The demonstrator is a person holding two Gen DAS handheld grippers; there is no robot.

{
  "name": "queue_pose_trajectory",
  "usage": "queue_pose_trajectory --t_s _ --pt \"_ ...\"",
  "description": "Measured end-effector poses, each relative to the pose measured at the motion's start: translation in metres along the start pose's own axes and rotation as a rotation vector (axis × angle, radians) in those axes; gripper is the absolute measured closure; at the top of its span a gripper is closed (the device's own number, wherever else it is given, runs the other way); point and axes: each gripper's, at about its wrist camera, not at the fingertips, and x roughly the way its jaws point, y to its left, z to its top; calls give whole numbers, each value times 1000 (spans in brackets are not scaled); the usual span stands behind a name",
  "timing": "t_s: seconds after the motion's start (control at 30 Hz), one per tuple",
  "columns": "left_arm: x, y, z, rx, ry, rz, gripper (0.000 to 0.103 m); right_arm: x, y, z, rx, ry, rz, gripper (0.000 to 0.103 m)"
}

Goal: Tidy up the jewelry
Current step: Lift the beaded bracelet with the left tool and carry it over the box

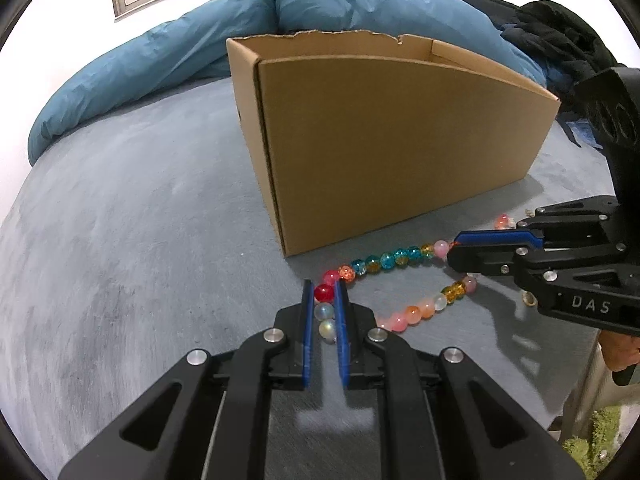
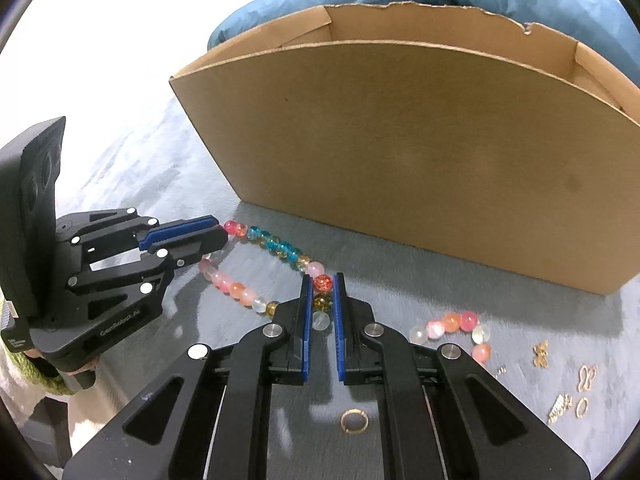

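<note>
A bead necklace (image 1: pixel 384 261) of red, pink, orange, teal and amber glass beads lies stretched on the grey bedspread in front of a cardboard box (image 1: pixel 392 136). My left gripper (image 1: pixel 323 286) is shut on its red bead end. My right gripper (image 2: pixel 322 280) is shut on the necklace (image 2: pixel 276 245) at an orange-red bead, with an amber and a clear bead between the pads. Each gripper shows in the other's view: the right gripper (image 1: pixel 454 252) at the right, the left gripper (image 2: pixel 220 232) at the left. The open-topped box (image 2: pixel 420 148) stands just behind.
Small gold pieces lie on the bedspread at the right: a gold ring (image 2: pixel 354 421), butterfly charms (image 2: pixel 541 354) and a small hoop (image 2: pixel 582 406). More pink beads (image 2: pixel 452 326) curl there. A blue duvet (image 1: pixel 168 56) and dark clothing (image 1: pixel 560 36) lie behind the box.
</note>
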Motion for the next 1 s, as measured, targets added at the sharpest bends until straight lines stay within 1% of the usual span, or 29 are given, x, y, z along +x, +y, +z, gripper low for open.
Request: queue_pose_trajectory --t_s 0.03,0.3,0.4,0.57,0.77,0.87,1.0 --pt "-3 -2 0 -1 0 -2 94 -5 2 -4 6 -5 2 95" --pt "-31 -14 4 21 -33 5 94 -26 -2 -6 29 -45 17 95" --pt "-43 -19 5 27 -50 6 94 -30 -1 -14 43 -67 26 95" --pt "-68 -28 15 39 -93 11 94 -52 -1 -13 44 -117 35 95" --pt "-107 -33 35 57 -170 9 94 -79 3 0 27 -195 49 95" --pt "-127 -34 51 65 -221 7 94 -96 7 10 12 -240 49 95" --pt "-144 -32 75 69 -276 2 94 -116 7 26 8 -293 63 95"
